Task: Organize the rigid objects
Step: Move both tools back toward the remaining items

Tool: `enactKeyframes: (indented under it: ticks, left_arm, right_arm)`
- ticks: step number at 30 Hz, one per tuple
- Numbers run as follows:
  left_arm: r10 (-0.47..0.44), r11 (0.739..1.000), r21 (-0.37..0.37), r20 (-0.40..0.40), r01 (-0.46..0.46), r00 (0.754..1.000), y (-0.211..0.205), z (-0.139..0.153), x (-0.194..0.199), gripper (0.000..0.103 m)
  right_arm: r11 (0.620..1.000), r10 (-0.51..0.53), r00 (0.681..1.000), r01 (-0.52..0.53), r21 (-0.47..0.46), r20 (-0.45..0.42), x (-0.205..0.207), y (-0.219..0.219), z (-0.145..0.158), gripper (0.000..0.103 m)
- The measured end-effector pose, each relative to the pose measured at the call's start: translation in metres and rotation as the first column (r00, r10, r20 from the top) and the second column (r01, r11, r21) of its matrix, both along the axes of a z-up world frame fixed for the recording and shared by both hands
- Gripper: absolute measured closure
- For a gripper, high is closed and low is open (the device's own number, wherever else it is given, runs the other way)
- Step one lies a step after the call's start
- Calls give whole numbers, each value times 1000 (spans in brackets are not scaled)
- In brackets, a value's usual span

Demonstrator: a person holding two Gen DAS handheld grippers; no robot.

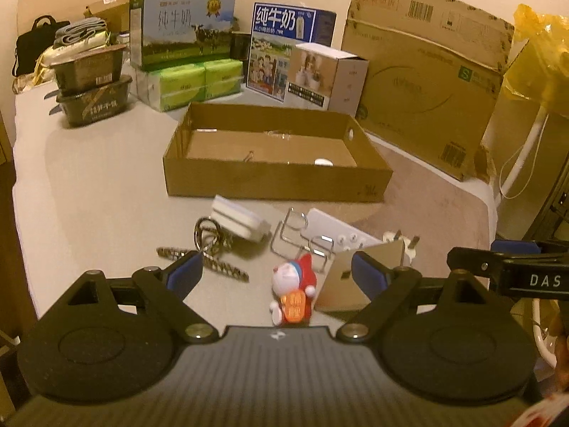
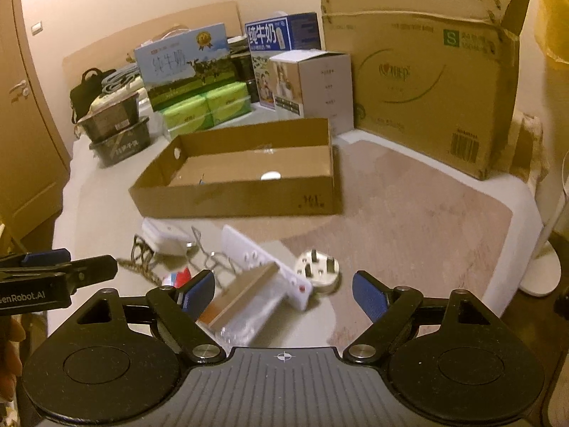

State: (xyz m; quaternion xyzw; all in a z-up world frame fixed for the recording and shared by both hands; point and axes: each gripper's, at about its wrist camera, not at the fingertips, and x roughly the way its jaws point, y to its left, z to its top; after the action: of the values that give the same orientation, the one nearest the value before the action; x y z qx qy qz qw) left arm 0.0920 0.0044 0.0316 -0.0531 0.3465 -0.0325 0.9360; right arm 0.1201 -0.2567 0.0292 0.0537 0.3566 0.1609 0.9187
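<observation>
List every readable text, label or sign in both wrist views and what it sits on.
"纯牛奶": blue milk carton
"纯牛奶": green-and-blue milk carton
"S": large cardboard box
"DAS": right gripper
"enRobot.AI", start cut off: left gripper
Barcodes, fine print and dark tub labels: too blurred to read.

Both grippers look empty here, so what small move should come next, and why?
Probably lower the left gripper onto the toy figure: it lies between those wide-open jaws, nothing is held, and the cardboard tray beyond has room. The right gripper, also open, hangs over the clutter.
</observation>
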Motion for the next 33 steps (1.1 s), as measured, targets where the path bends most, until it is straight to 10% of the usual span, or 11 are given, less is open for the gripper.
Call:
enactKeyframes:
  ticks: [33]
  left_arm:
    - [-83,994,62,-56,86,995,-8,-35,9,14]
  right_arm:
    - [997,78,997,-78,-17,0,-14,6,-28,19]
